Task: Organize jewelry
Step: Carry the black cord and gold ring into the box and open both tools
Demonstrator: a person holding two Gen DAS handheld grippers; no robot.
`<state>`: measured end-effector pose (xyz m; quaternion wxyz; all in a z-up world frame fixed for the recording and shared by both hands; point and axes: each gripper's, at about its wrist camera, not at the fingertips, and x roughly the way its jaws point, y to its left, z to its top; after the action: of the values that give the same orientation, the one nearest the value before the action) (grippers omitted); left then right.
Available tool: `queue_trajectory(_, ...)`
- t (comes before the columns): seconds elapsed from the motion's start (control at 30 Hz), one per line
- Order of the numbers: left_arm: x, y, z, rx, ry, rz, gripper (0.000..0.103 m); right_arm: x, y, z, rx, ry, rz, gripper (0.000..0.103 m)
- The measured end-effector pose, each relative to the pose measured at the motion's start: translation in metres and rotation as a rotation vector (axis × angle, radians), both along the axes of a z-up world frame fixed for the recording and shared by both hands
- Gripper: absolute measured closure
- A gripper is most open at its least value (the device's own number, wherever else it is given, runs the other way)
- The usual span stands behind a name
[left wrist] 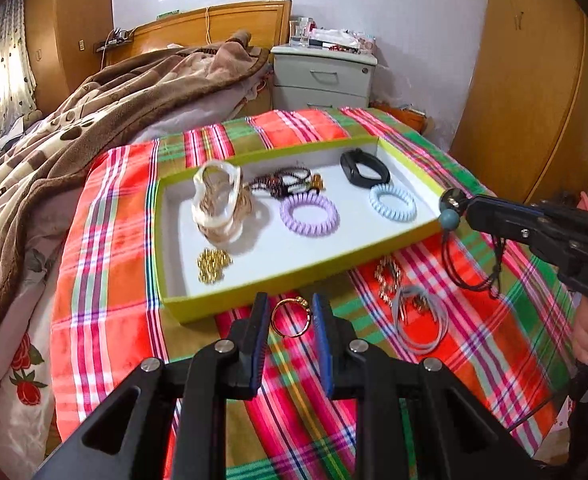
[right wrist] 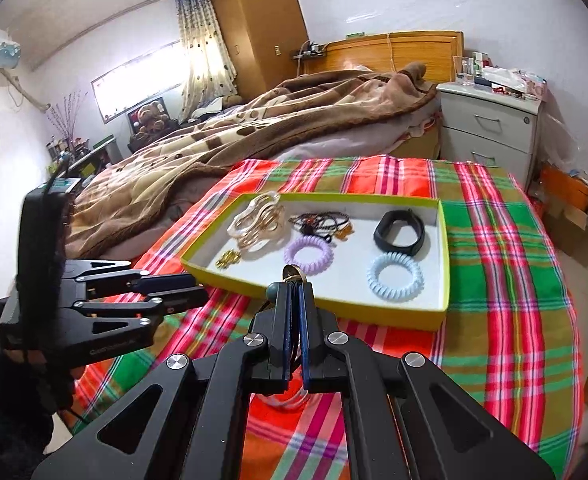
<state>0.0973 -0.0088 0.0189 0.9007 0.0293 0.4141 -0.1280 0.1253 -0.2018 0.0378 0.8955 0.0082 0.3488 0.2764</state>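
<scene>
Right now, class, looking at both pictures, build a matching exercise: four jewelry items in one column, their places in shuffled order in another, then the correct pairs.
Items
1. gold ring
2. black band
3. cord necklace
4. purple hair tie

Places
A. in the tray, far corner
B. on the cloth, between the open left gripper fingers
C. in the tray, middle
D. held in the shut right gripper

Pairs: 1-B, 2-A, 3-D, 4-C
</scene>
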Motion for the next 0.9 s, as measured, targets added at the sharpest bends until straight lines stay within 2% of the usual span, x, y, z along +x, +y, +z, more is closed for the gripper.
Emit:
queue_trajectory(0.43, 0.039, -0.002, 0.018, -0.007, -0.022, -0.003, 0.080, 0.063, 0.007, 0.008, -0.015, 0.010, -0.045, 0.100)
queue_trajectory(0.9, 0.070, -0.013, -0.007, -0.013, 0.034, 0.000, 0.080, 0.135, 0.021, -0.020, -0.015, 0.131, -0.031, 0.100)
